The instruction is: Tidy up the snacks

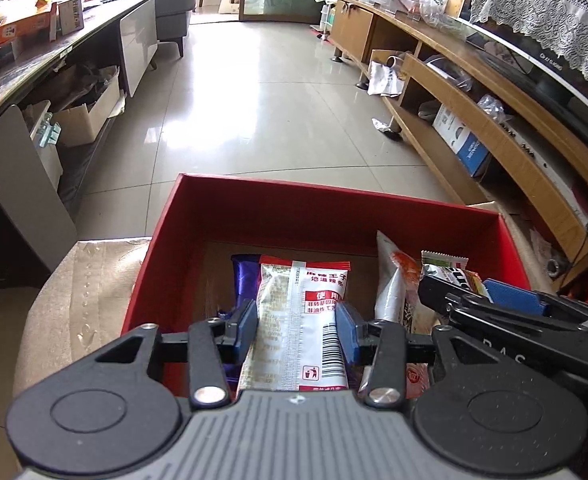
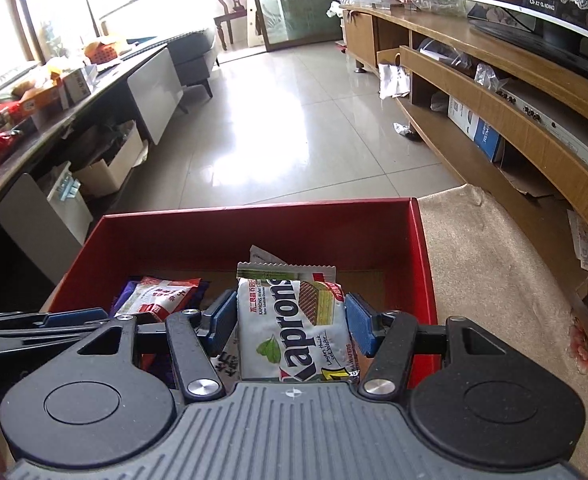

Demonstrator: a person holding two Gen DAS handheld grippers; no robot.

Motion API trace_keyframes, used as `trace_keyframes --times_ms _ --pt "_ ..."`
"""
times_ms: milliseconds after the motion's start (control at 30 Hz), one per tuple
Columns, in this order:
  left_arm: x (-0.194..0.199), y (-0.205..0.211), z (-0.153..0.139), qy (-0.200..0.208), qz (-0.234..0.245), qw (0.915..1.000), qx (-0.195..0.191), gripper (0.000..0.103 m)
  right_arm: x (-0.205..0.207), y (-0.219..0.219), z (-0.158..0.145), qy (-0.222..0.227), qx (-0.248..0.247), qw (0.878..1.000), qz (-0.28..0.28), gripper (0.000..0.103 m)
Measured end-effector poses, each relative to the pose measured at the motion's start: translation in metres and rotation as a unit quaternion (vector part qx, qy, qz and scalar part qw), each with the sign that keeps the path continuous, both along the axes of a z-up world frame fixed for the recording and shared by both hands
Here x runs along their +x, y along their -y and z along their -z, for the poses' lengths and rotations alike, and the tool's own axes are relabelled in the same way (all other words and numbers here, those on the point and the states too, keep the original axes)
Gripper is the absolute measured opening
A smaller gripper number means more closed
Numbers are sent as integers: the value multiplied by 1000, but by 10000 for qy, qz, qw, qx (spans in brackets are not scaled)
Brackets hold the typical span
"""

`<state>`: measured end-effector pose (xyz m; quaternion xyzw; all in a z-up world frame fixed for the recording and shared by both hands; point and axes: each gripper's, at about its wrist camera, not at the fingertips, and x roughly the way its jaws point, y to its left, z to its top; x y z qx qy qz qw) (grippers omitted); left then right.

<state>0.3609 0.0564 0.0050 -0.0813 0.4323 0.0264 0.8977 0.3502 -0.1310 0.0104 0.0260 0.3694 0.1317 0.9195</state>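
Left tool (image 1: 297, 332) pinches a red-and-white foil spicy-snack packet (image 1: 298, 320); right tool (image 2: 290, 322) clamps a white Kaprons wafer packet (image 2: 294, 332). Both hang over the red cardboard box (image 2: 254, 232). Light, crinkly, probably slippery and crushable: grip mid-body. Box sits on beige cloth (image 2: 494, 280) above tiled floor (image 1: 254, 112).

red box (image 1: 334, 216): open | spicy-strip packet (image 1: 298, 320): inside, left | Kaprons wafer packet (image 2: 294, 328): inside, right

The red box (image 1: 334, 216) looks like matt cardboard; the snack packets (image 1: 298, 320) are glossy crinkled foil-plastic. Below it lies rough beige cloth (image 2: 494, 264). Upper frame: polished floor tiles (image 1: 254, 100).
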Motion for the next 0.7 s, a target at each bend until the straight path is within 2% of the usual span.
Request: trace_keyframes --times_ms 167,300,400,533,700 --pt "7 -2 5 -4 -66 10000 52 37 5 -3 5 46 -52 10000 -34 66" --pt "10 -4 6 -1 -101 9999 90 36 7 -10 9 103 -289 9994 -149 68" --pt "10 -9 5 -17 -180 9998 44 37 9 -8 11 -22 -157 9997 -161 74" --pt "10 -16 3 -59 -246 9997 -57 38 11 0 9 -204 189 9995 -164 85" --pt "3 -18 -5 -6 -228 9996 -134 39 5 -1 0 -115 118 9997 -189 90"
